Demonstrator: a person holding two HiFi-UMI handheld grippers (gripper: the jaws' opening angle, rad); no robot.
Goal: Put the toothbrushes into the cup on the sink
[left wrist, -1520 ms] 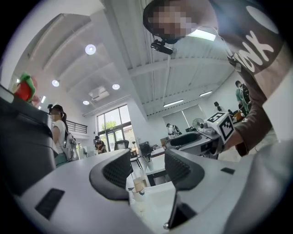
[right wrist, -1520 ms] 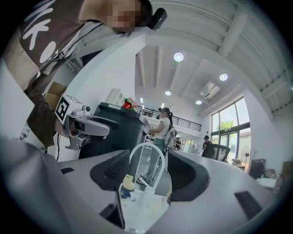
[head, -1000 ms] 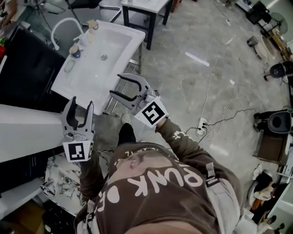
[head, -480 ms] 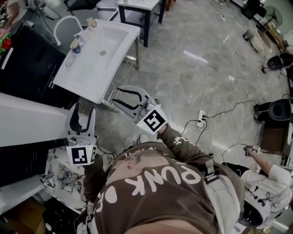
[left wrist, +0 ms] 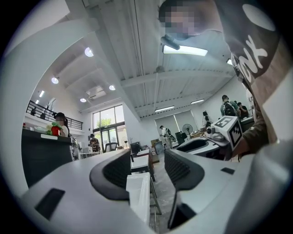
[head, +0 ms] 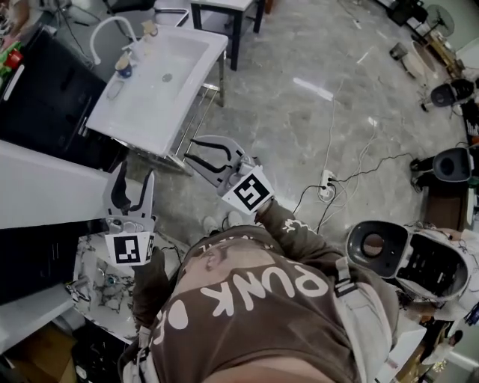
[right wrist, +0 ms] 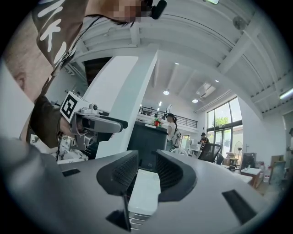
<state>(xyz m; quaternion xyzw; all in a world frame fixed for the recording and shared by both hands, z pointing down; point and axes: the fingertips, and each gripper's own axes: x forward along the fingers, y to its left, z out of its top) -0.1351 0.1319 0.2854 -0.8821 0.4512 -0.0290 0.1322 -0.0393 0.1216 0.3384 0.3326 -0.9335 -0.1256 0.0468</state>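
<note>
The white sink [head: 153,105] stands at the upper left of the head view, with a curved faucet [head: 112,30] at its back. A small blue cup [head: 123,67] sits on the sink's rim beside the faucet, and a small pale object [head: 114,90] lies near it; I cannot make out toothbrushes. My left gripper [head: 133,179] is open and empty, short of the sink's near corner. My right gripper [head: 191,152] points at the sink's front edge; its jaws are closing with nothing between them. Both gripper views show the sink's edge [left wrist: 137,196] [right wrist: 145,192] beyond empty jaws [left wrist: 147,169] [right wrist: 145,171].
A black cabinet [head: 45,97] and a white counter [head: 45,198] flank the sink on the left. A dark table [head: 232,15] stands behind it. A metal rack [head: 191,120] hangs under the sink. A power strip and cables [head: 325,193] lie on the floor; a grey round machine [head: 378,247] stands at right.
The right gripper's jaws have narrowed. The sink has drifted up and left in the head view. A person at lower right is gone and a round machine now shows there.
</note>
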